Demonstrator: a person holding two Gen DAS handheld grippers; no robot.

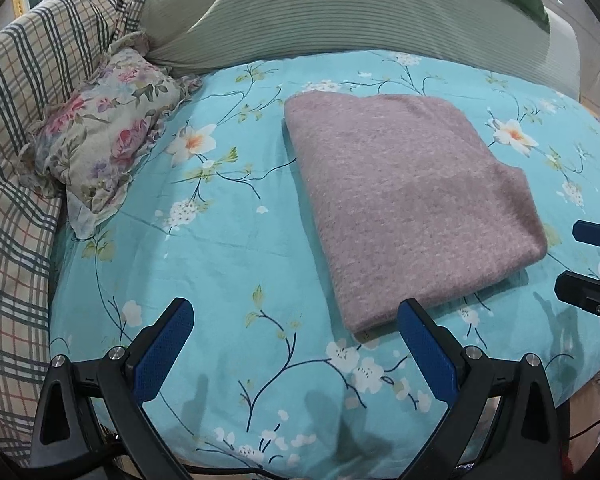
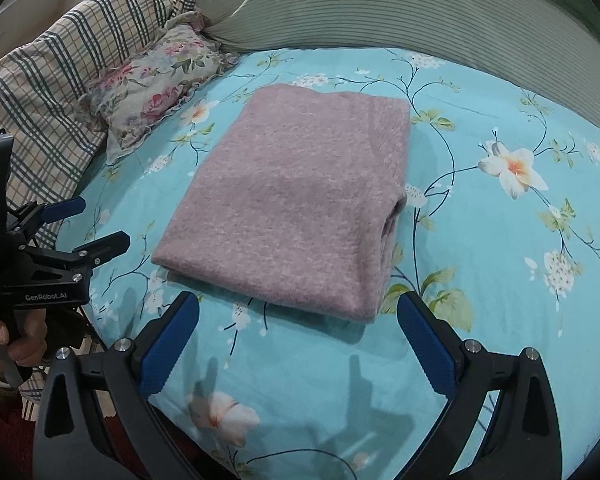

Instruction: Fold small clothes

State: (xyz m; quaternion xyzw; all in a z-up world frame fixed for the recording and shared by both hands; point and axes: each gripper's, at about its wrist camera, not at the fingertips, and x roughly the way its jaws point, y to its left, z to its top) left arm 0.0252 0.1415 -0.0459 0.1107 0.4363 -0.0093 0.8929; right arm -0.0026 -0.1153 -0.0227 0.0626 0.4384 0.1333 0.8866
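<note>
One folded mauve garment (image 1: pixel 408 208) lay mid-frame on one turquoise floral sheet (image 1: pixel 220 264). Two grippers hovered over the sheet near its lower edge, both with fingers spread and nothing between them: the left gripper (image 1: pixel 296 320) at bottom centre, the right gripper (image 2: pixel 298 314) likewise. At upper left lay one floral pillow (image 1: pixel 104 136) and one plaid quilt (image 1: pixel 24 92); one ribbed green cushion (image 1: pixel 340 24) ran along the top.

Folded mauve cloth (image 2: pixel 296 208) flat on floral sheet (image 2: pixel 500 260); right hand-held gripper (image 2: pixel 298 312) agape, empty.
</note>
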